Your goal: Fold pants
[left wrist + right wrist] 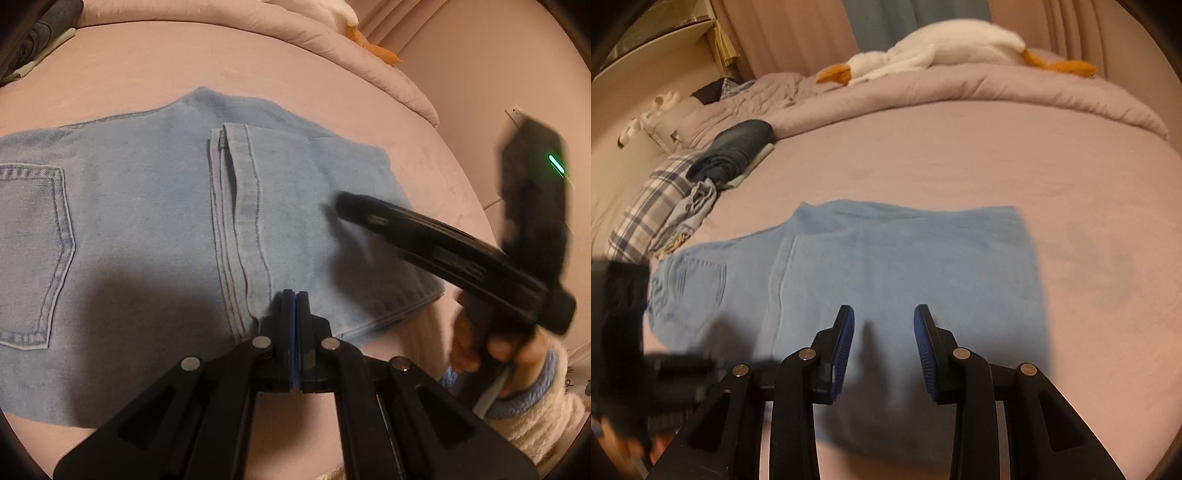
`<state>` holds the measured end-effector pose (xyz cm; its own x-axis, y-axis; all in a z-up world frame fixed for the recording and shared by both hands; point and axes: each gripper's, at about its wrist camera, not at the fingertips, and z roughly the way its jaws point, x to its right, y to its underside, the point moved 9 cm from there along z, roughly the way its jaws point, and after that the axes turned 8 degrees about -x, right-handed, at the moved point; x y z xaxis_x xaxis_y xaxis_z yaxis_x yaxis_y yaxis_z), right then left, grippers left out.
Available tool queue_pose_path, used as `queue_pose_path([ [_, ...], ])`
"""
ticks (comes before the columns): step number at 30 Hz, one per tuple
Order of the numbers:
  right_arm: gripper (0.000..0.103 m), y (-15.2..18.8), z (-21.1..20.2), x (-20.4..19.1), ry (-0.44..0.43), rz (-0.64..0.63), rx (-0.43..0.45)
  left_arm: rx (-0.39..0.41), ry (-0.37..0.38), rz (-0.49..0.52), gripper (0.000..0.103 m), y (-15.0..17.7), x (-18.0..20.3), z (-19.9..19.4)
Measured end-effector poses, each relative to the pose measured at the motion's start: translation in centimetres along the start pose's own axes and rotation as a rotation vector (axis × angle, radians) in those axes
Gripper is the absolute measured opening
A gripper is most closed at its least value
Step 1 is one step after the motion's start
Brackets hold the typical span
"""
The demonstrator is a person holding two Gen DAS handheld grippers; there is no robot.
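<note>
Lying flat on the pink bed sheet [960, 155], the light blue pants [147, 206] are seen folded over on themselves, with a back pocket [33, 254] facing up at one end and the hem edge [236, 221] laid across the middle. The left tongs [294, 295] are pressed fully together at the near edge of the denim, just beside that hem; whether fabric is pinched between them cannot be told. The right tongs [884, 332] are held spread apart above the folded part of the pants [886, 258], with nothing between the blue pads [846, 350]. In the left view the right tongs [341, 205] appear blurred over the cloth. A rumpled duvet [997, 88] is bunched along the far side of the bed, with a white plush goose [942, 44] on it. Dark folded clothes [738, 147] and a plaid cloth [653, 206] are piled well apart from the pants.
</note>
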<state>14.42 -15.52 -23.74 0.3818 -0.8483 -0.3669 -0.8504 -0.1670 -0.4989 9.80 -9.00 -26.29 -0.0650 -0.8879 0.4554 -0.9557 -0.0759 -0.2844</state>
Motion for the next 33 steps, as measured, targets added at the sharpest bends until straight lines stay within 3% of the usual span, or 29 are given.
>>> queue_pose_path([
  [3,0.034,-0.8,3.0,-1.2,0.013,-0.012,-0.091,0.005,0.006,0.002,0.001,-0.1,0.0,0.0],
  [10,0.034,-2.9,5.0,-4.5,0.018,-0.115,-0.132,0.010,0.001,0.014,0.001,0.1,0.1,-0.1],
  [13,0.034,-3.4,5.9,-4.7,0.027,-0.101,-0.135,0.011,0.000,0.015,0.001,0.1,0.1,-0.1],
  [20,0.034,-2.6,4.0,-3.5,-0.020,-0.034,-0.088,0.012,-0.010,0.024,0.001,0.4,0.0,-0.2],
  [24,0.034,-0.5,2.9,-3.2,-0.023,-0.053,-0.106,0.012,-0.013,0.027,0.001,0.6,0.2,-0.2],
  [29,0.034,1.9,1.2,-2.8,0.016,-0.120,-0.134,0.012,-0.019,0.035,0.001,0.6,0.2,-0.3],
  [33,0.034,1.9,-1.2,-0.6,0.097,-0.098,-0.085,0.011,-0.023,0.038,0.001,0.6,0.0,-0.3],
])
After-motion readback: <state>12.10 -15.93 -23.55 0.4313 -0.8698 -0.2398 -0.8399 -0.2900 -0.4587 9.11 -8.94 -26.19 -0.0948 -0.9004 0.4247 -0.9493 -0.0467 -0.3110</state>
